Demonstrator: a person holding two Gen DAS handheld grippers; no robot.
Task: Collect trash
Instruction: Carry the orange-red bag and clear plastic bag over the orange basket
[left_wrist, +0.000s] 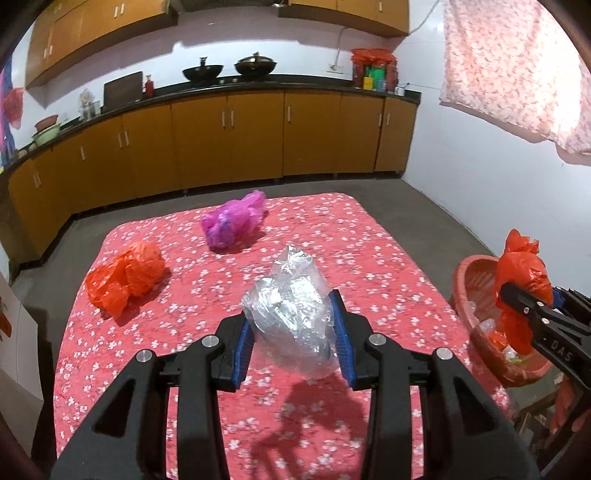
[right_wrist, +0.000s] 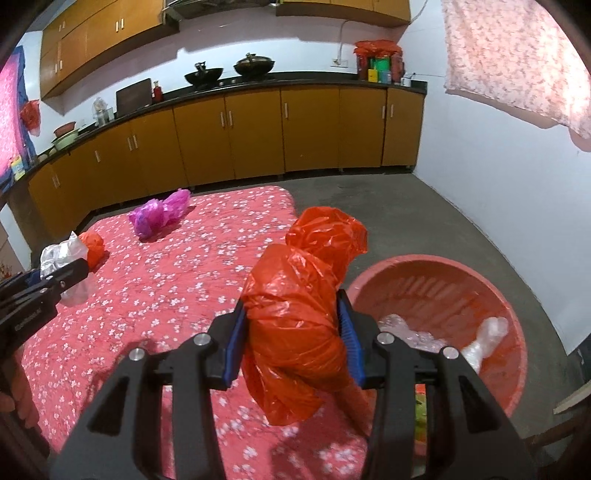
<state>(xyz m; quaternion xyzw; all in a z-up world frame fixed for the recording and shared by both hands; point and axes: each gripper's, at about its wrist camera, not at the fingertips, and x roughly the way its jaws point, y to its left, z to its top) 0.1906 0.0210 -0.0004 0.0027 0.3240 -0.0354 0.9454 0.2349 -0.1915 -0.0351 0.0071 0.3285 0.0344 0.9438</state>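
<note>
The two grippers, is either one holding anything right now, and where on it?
Left gripper clamps the crumpled clear plastic bag across its middle. Right gripper clamps the red plastic bag around its bunched middle.

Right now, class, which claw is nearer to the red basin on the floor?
Right. The right claw, gripping an orange bag, hangs just beside the red basin. The left claw, holding a clear plastic bag, is over the table, farther away.
</note>
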